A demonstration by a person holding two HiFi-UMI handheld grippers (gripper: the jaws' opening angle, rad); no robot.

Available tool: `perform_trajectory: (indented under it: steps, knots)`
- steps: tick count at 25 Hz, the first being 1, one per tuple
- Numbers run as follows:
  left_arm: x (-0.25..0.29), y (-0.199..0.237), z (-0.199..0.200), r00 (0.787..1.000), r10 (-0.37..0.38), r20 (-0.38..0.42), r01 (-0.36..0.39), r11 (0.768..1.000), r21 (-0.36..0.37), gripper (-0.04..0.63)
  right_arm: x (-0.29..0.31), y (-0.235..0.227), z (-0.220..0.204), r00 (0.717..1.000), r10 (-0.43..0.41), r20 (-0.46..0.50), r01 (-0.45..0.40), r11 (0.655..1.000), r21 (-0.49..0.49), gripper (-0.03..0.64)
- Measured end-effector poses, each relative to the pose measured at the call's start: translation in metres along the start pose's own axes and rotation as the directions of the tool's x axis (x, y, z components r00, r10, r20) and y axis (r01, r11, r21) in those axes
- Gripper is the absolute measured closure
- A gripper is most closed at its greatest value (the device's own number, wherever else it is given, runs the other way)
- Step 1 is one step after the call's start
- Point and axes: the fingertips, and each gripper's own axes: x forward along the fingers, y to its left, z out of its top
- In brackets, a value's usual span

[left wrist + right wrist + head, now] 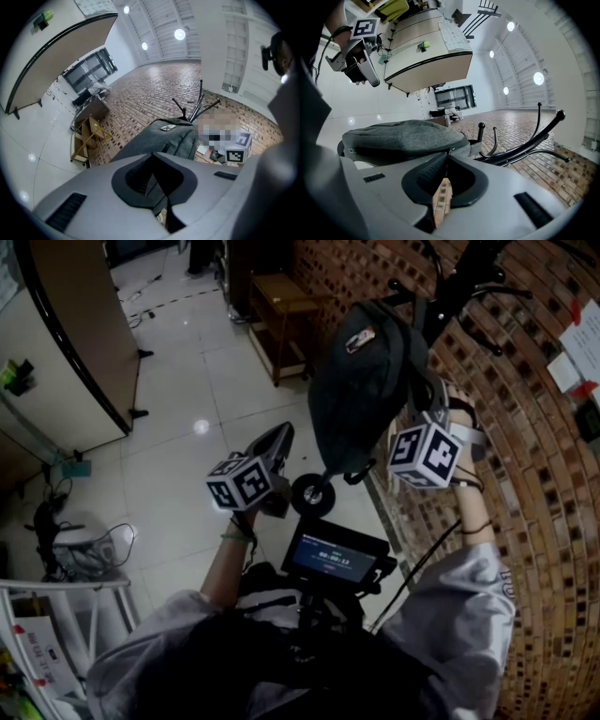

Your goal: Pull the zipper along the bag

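We see the grey bag (366, 381) hanging on a black rack (469, 282) by the brick wall (530, 484). Our left gripper (152, 157) is closed on nothing, near the lower end of the bag. Our right gripper (447, 157) pinches the zipper pull (450, 150).

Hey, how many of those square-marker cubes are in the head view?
2: left cube at the lower left of the bag; right cube by its right side. None seems hidden.

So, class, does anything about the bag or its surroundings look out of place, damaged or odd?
Nothing stands out. The bag hangs from the rack by the brick wall; no tear or spill shows.
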Motion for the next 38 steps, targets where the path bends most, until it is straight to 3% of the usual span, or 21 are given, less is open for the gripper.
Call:
perform_trajectory:
  steps: [15, 38]
  knots:
    - [-0.002, -0.007, -0.003, 1.000, -0.013, -0.006, 0.013, 1.000, -0.004, 0.588, -0.012, 0.020, -0.005, 0.999, 0.040, -0.031, -0.040, 0.999, 0.008, 0.598]
    - [-0.010, -0.011, -0.012, 0.999, -0.022, -0.036, 0.022, 1.000, 0.014, 0.588, -0.032, 0.080, -0.013, 0.988, 0.137, -0.067, -0.126, 0.982, 0.140, 0.597]
